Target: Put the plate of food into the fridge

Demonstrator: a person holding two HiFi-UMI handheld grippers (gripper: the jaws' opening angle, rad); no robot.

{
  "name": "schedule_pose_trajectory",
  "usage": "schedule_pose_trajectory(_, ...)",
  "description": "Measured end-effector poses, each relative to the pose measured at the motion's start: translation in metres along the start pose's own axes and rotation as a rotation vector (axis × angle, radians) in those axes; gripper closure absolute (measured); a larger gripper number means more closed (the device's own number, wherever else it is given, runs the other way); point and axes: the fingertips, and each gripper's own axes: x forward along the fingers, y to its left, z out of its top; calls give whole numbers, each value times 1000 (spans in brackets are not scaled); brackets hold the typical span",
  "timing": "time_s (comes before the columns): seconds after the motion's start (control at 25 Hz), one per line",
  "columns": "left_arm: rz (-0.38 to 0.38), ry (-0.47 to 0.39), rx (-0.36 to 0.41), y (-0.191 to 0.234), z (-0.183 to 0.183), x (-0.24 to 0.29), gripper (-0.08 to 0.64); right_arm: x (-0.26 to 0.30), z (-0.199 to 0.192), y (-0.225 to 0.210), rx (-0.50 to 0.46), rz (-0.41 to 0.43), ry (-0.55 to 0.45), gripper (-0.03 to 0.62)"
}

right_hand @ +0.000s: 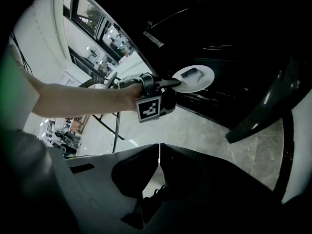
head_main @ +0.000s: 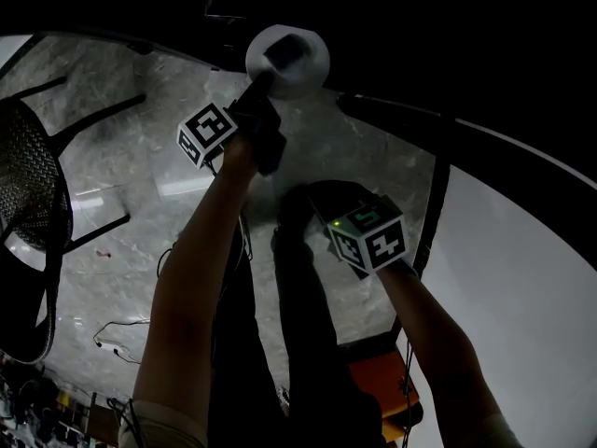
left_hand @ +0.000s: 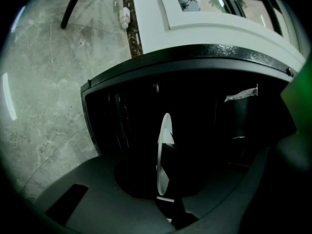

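above marbled floor (head_main: 131,171), left gripper (head_main: 262,82) pinches a round white plate (head_main: 312,65).

Food (head_main: 283,51) on plate (head_main: 308,71). Left hand-held gripper (head_main: 263,80) at plate's near rim. Right hand-held gripper (right_hand: 159,155) behind plate, to right. Chair (head_main: 33,189) well left of plate, on floor (head_main: 140,161).

Shop-like hall: polished marble floor (head_main: 140,194), large glazed windows (right_hand: 90,26), black fridge (left_hand: 195,65).
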Motion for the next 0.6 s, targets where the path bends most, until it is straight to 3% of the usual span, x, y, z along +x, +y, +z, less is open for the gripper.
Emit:
schedule_pose_trajectory(0.12, -5, 1, -6, 0, 0, 3, 538, 11, 6, -3, -10, -13, 9, 568)
schedule_pose_trajectory(0.6, -38, 5, 4, -9, 13, 24, 538, 41, 30, -32, 133, -72, -73, 568)
